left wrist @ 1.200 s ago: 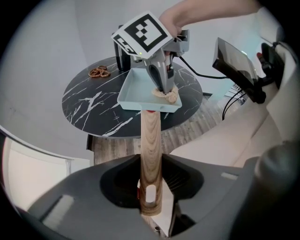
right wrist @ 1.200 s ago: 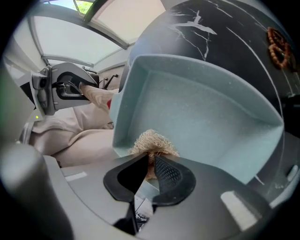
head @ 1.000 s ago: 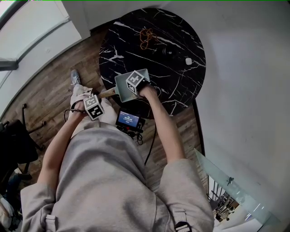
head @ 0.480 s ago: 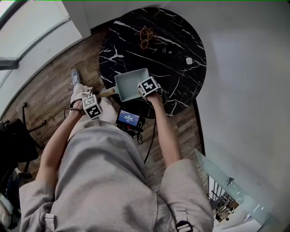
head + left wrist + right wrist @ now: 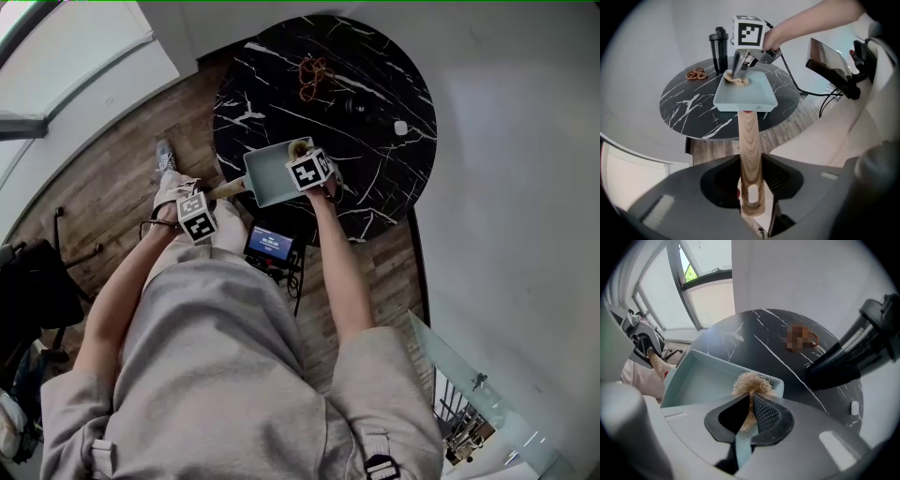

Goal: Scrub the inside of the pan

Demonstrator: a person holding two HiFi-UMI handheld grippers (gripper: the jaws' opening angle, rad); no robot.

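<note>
Setting was a home-like room, exact kind unclear. Noted were a wood-plank floor [image 5: 112, 197], round black marble-look table [image 5: 375, 178], plain white wall [image 5: 525, 206], large window [image 5: 701, 301], glass balustrade [image 5: 469, 370] and black chair [image 5: 28, 286].

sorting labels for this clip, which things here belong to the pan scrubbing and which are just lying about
In the job:
pan, handle clamped in the jaws of the left gripper
scrubber, jaws of the right gripper closing on it

Lying about:
black bottle
brown beads
small white object
screen device
</note>
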